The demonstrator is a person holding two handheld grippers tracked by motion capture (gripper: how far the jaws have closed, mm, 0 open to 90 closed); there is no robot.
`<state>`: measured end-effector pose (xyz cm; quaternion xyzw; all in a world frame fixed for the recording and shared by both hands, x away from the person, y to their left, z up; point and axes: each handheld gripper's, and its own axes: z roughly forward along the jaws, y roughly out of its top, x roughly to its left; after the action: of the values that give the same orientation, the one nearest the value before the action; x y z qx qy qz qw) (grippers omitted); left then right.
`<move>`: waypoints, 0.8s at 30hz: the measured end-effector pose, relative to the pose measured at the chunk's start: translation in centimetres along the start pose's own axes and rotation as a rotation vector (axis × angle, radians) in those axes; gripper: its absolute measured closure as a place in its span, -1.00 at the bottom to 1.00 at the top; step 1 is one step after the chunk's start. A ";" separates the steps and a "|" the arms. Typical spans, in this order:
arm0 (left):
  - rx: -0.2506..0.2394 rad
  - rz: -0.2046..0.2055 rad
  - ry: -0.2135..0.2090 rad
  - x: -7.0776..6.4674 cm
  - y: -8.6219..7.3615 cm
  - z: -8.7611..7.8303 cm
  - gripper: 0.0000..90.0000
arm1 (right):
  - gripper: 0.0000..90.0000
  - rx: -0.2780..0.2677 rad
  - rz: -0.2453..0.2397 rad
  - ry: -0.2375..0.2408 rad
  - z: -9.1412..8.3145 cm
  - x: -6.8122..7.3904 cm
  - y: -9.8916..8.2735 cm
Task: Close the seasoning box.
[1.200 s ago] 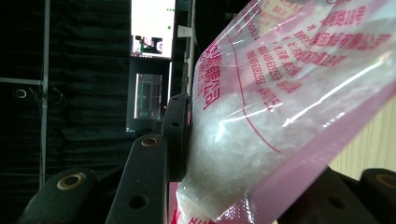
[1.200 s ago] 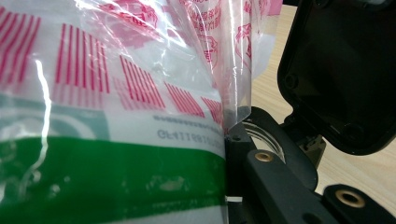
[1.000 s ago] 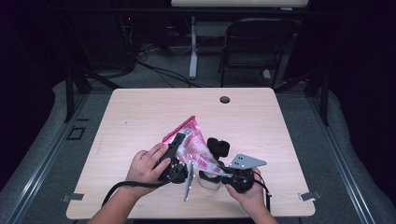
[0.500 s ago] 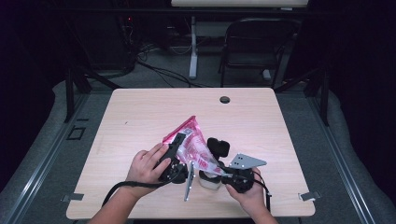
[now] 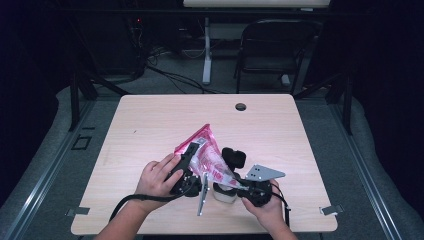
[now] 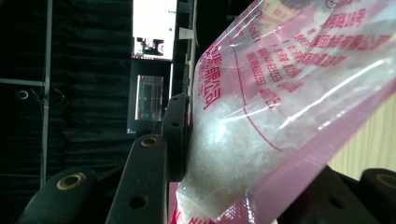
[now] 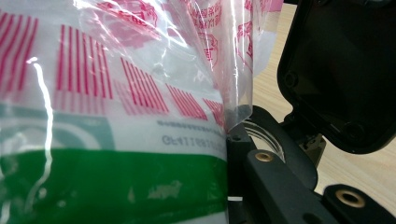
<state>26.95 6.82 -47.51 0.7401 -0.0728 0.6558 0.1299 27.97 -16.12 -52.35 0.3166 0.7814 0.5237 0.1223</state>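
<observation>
left hand (image 5: 159, 177): near edge of the table (image 5: 150, 120), just left of the bag, wrapped round the left gripper.
left gripper (image 5: 187, 167): clamped on the bag's left side. In the left gripper view one jaw presses flat on the plastic and the other sits under the pink edge; jaws about half apart with the bag between them.
bag (image 5: 207, 157): pink-and-clear plastic pouch (image 6: 280, 93) with red print and white granules inside. Lifted and tilted, top corner pointing away from the person, low corner over the cup. Held between both grippers.
cup (image 5: 223, 192): small white container on the table right under the bag's low corner, between the two hands. Fill level not readable.
right gripper (image 5: 250, 189): just right of the cup, pinching the bag's low end. The right gripper view shows green-and-red printed film (image 7: 112, 140) against the jaw; jaws nearly closed on thin plastic.
right hand (image 5: 265, 207): near edge, right of the bag, under the gripper's grey plate.
done: bag picked up, gripped at both ends, lined up over the cup.
left: judging by the pose, opening or tipping the low corner and getting granules into the cup. No stream visible, so pour looks not started.
risk: thin film slipping out of the right pinch.
</observation>
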 end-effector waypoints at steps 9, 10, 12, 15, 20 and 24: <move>-0.001 0.001 -0.001 0.0 0.0 0.0 0.51 | 0.96 0.001 0.000 -0.002 0.0 0.0 0.0; -0.001 0.002 -0.002 0.0 0.0 0.0 0.51 | 0.95 0.001 0.000 -0.003 0.0 0.0 0.0; 0.000 0.002 -0.001 0.0 0.0 0.0 0.51 | 0.96 -0.001 0.003 -0.003 0.0 0.0 0.0; -0.003 0.005 0.003 0.1 0.1 0.0 0.51 | 0.95 -0.002 0.003 -0.002 0.0 0.0 0.0; -0.003 0.008 0.006 0.1 0.1 0.0 0.51 | 0.95 -0.002 0.004 -0.002 0.0 0.0 0.0; -0.005 0.004 0.005 0.2 0.1 0.0 0.51 | 0.95 -0.002 0.003 -0.001 0.0 0.0 0.0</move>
<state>26.96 6.69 -47.33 0.7379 -0.0759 0.6577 0.1306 27.99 -16.13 -52.38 0.3179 0.7803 0.5245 0.1222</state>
